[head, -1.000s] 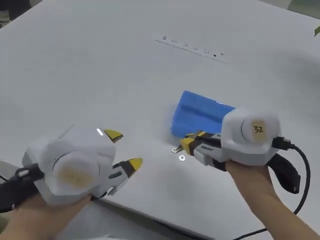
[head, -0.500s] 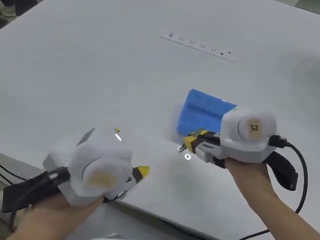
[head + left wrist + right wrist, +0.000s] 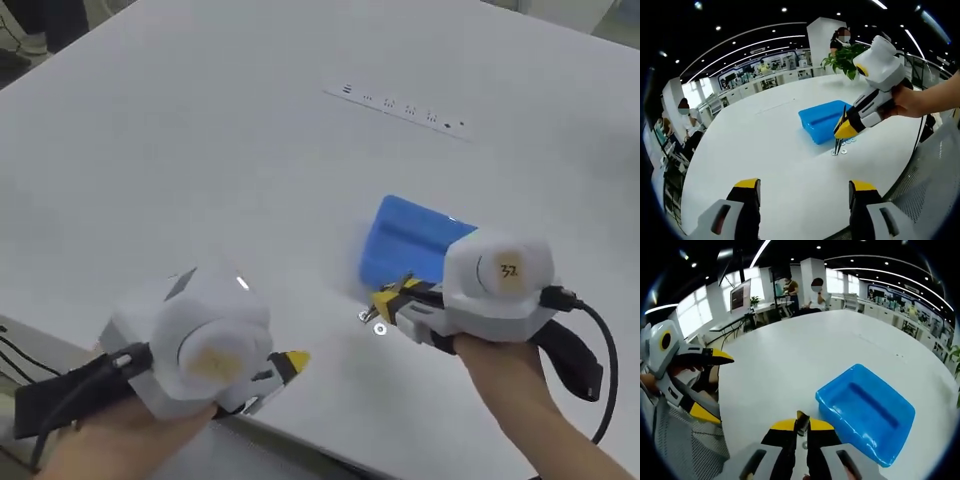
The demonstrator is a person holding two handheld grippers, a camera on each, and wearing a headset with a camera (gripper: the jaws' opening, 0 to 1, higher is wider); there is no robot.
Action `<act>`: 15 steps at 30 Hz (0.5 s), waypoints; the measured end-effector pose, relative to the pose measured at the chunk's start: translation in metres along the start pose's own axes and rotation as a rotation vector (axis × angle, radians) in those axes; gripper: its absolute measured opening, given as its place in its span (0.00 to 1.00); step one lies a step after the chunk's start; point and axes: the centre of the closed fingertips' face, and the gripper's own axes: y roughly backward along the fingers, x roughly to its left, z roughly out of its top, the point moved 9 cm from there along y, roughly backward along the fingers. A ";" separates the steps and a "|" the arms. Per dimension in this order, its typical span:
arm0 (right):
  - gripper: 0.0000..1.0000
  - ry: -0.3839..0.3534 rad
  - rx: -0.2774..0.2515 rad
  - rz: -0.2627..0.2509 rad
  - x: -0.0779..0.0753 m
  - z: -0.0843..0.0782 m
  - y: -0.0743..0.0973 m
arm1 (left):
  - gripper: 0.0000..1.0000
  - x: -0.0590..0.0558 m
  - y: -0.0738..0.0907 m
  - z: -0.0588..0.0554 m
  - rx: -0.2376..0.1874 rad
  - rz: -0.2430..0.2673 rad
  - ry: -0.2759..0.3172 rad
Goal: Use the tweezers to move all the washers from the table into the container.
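Note:
A blue container [image 3: 415, 240] lies on the white table [image 3: 200, 150]. Just in front of it, two small washers [image 3: 378, 328] rest on the table. My right gripper [image 3: 385, 293] is shut on thin tweezers [image 3: 836, 146], whose tips point down at the washers [image 3: 846, 150]. In the right gripper view, the tweezers [image 3: 801, 421] stick out between the closed yellow jaws, with the container [image 3: 867, 412] to the right. My left gripper [image 3: 290, 358] hovers open near the table's front edge, left of the washers, holding nothing [image 3: 805, 192].
A row of small printed marks [image 3: 400, 105] lies on the far part of the table. The table's near edge [image 3: 330, 455] runs just below both grippers. People and desks stand far behind in the gripper views.
The left gripper has rolled and drawn slightly toward the near edge, so one yellow tip shows now. The right gripper stays over the washers. The head camera has shifted.

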 end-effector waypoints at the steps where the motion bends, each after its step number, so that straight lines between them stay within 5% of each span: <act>1: 0.03 0.005 -0.005 0.000 0.001 0.002 0.002 | 0.74 0.000 0.000 0.000 -0.001 0.000 0.000; 15: 0.03 0.065 -0.156 -0.088 -0.012 0.050 0.040 | 0.76 0.000 -0.001 0.000 0.001 0.009 -0.013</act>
